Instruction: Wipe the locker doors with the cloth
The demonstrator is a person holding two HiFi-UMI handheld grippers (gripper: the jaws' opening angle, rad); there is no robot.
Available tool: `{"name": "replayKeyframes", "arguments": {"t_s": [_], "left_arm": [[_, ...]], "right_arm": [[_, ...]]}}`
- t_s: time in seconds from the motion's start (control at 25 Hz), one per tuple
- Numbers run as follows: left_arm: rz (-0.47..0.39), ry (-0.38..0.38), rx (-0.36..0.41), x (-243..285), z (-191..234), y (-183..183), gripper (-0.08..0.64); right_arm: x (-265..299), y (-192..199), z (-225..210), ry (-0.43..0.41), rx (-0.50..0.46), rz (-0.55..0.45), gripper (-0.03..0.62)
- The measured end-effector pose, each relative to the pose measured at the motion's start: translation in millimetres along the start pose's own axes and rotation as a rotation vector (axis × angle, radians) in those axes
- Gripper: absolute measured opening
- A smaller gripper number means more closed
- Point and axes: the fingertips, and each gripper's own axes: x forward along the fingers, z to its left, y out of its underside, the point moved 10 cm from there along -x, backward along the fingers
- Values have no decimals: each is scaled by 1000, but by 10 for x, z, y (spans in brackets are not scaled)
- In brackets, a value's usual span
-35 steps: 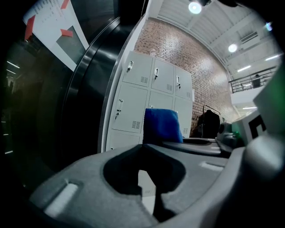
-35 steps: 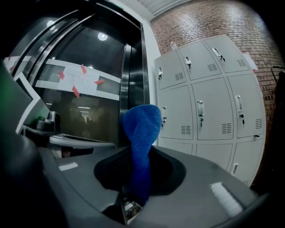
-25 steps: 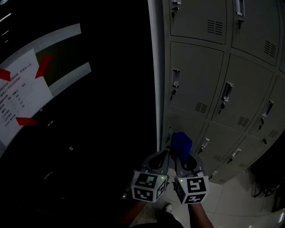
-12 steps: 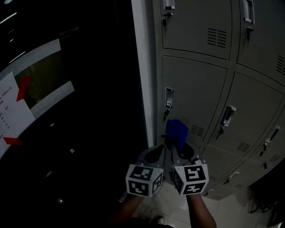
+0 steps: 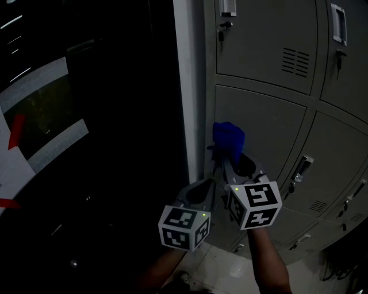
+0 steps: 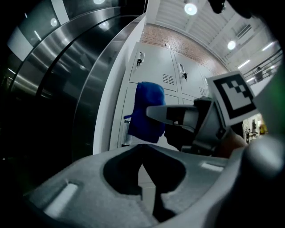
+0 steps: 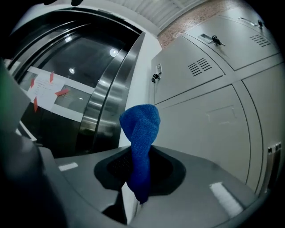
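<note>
Two grippers: low in the centre of the head view, just beside each other, marker cubes toward the camera, jaws pointing at the lockers.
Right forearm (image 5: 268, 261): bare, rises from the bottom edge to the right-hand cube.
Left gripper (image 5: 211, 185): jaws closed against each other with nothing between them in its own view (image 6: 142, 149). It sits lower than the right gripper.
Right gripper (image 5: 227, 164): jaws clamped on the cloth (image 5: 228, 139), seen plainly in its own view (image 7: 139, 180). It is raised above the left gripper and nearer the lockers.
Cloth form: blue and bunched. The lower end is pinched in the jaws, and the rest stands up past the tips as a rounded wad (image 7: 141, 129). It also shows in the left gripper view (image 6: 147, 111).
Cloth position: over the left edge of the middle-row locker door (image 5: 261, 123) in the head view. It is probably touching the door, but the light is too dim to confirm.
Locker doors: grey metal. The upper door (image 5: 264, 40) has a louvred vent (image 5: 296, 61) and a handle (image 5: 228, 8) at its top left. The next door to the right has a handle (image 5: 303, 167).
Pillar (image 5: 187, 86): white vertical strip just left of the lockers.
Floor (image 5: 230, 275): pale tiles at the foot of the lockers.
Far left: dark steel panelling (image 7: 104, 107) with a paper notice (image 7: 44, 87) marked in red.
</note>
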Motion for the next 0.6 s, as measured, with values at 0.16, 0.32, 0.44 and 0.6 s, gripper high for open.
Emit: {"name": "replayKeyframes", "arguments": {"t_s": [0.16, 0.32, 0.44, 0.6], "left_arm": [[-20, 45, 9, 172, 168, -115, 2], [-39, 91, 21, 266, 310, -184, 2], [-37, 136, 38, 322, 383, -212, 2], [-40, 188, 44, 410, 422, -226, 2]], "right_arm": [[367, -248, -63, 36, -46, -22, 75], [657, -393, -121, 79, -67, -35, 75], [821, -468, -161, 109, -49, -42, 75], [907, -505, -218, 135, -30, -34, 75]]}}
